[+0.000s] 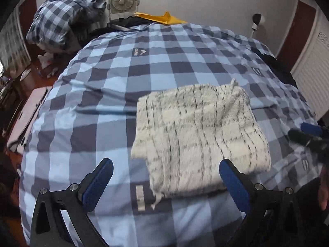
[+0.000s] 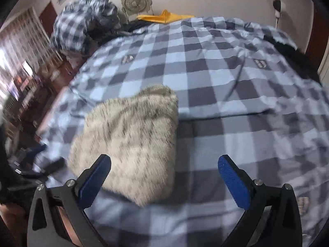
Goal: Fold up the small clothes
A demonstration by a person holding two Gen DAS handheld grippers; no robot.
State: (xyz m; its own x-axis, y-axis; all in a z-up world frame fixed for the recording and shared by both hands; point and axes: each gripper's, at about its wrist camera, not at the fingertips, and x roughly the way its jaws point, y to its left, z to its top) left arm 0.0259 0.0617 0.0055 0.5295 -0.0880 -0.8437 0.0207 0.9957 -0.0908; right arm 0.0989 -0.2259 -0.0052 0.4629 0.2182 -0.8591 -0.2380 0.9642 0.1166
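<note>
While both grippers hang empty, the folding looks nearly finished.
Across the frame spreads the blue-and-grey checked quilt cover on the bed (image 1: 107,65); its small woven labels are too blurred to read. Right of centre lies the cream fluffy knit garment with dark dashed stripes (image 1: 197,131), folded into a rough rectangle. Left gripper (image 1: 166,178) and right gripper (image 2: 164,175) have jaws spread wide, holding nothing. Next probably calls for tidying or setting aside.

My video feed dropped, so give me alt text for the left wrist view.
A folded fuzzy white garment with dark dashed stripes lies on a blue checked bedspread, just ahead of the open, empty left claw. The right claw shows at the right edge; a fan stands by the far wall.
</note>
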